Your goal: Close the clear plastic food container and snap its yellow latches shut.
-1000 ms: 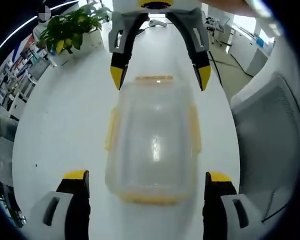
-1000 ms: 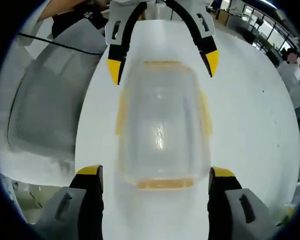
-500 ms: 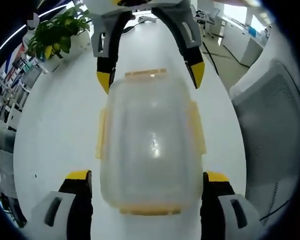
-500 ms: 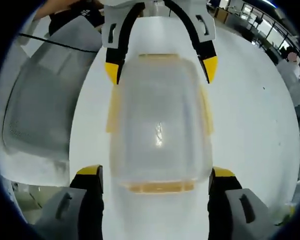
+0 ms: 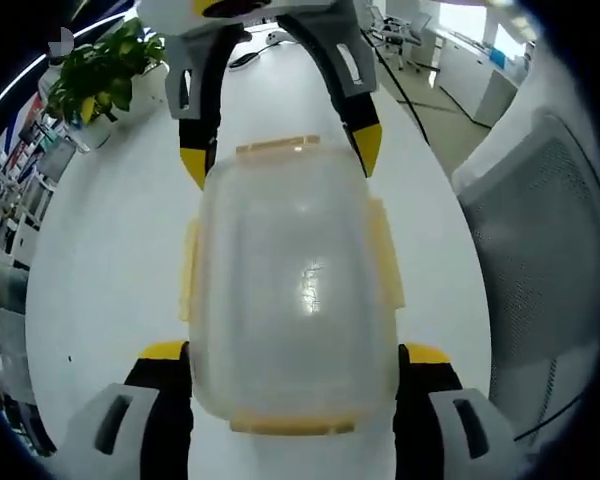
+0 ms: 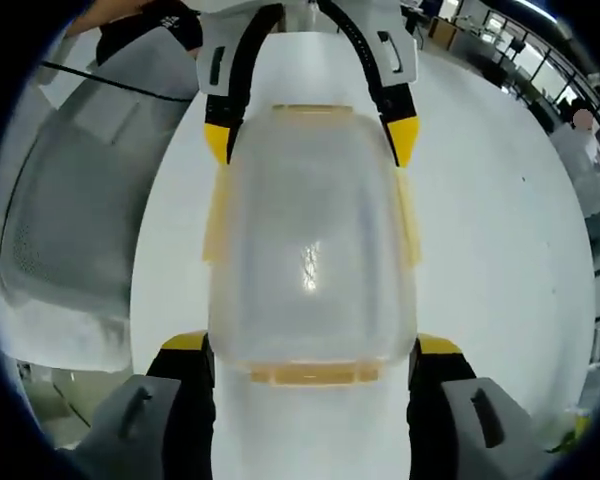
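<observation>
Left tool (image 5: 292, 385) stands with jaws apart, straddling the near end of the clear plastic food container (image 5: 292, 290); the yellow tips sit just beside the container's lower corners, and contact cannot be confirmed. Right tool (image 6: 312, 375) is likewise spread around the opposite end of the container (image 6: 310, 260). The container rests on the white worktop (image 5: 110, 260) with the lid seated. Yellow latches (image 5: 383, 250) along its long sides flare outward, apparently not yet snapped; the end latch (image 6: 315, 374) lies between the right tool's jaws.

Step in hand, by judgement: positioning both tools over the ends. The next move calls for pressing each latch down against the container wall.

Compared with one second ago, both tools have advanced; the container now reaches down between each tool's tips. Beyond the container, a potted plant (image 5: 100, 75) stands on the worktop.
</observation>
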A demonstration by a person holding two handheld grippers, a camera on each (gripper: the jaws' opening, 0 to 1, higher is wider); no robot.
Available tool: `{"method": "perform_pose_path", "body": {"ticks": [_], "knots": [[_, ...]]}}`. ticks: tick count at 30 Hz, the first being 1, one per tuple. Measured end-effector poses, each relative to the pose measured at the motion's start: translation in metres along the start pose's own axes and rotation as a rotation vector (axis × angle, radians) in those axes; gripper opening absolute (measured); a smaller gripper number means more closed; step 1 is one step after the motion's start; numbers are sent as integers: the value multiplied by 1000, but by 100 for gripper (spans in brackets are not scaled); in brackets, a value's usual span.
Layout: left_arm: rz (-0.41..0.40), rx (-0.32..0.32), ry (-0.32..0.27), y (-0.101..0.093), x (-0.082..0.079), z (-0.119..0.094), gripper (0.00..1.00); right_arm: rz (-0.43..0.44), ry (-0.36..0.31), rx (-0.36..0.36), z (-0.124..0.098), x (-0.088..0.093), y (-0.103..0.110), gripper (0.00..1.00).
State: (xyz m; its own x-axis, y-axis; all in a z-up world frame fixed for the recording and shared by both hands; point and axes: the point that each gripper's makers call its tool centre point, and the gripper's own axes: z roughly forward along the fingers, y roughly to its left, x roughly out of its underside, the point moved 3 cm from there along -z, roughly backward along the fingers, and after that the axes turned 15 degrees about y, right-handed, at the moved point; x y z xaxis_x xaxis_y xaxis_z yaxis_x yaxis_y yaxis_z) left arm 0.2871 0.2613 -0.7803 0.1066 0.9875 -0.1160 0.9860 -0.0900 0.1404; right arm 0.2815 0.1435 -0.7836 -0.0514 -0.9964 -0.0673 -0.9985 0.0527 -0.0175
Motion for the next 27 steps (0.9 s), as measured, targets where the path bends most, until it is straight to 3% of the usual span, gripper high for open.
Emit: {"method": "perform_pose_path", "body": {"ticks": [8,20,27], "knots": [[-3,8,10,-2,10,-2,80,-10,-3,1,0,-10,0,76],[-9,-1,64,-5,49,-7,79,-32,-46,10,4,-48,0,76],[-27,-23,67,-1,58,-9,78,-39,-62,14,4,-56,-5,76]]}}
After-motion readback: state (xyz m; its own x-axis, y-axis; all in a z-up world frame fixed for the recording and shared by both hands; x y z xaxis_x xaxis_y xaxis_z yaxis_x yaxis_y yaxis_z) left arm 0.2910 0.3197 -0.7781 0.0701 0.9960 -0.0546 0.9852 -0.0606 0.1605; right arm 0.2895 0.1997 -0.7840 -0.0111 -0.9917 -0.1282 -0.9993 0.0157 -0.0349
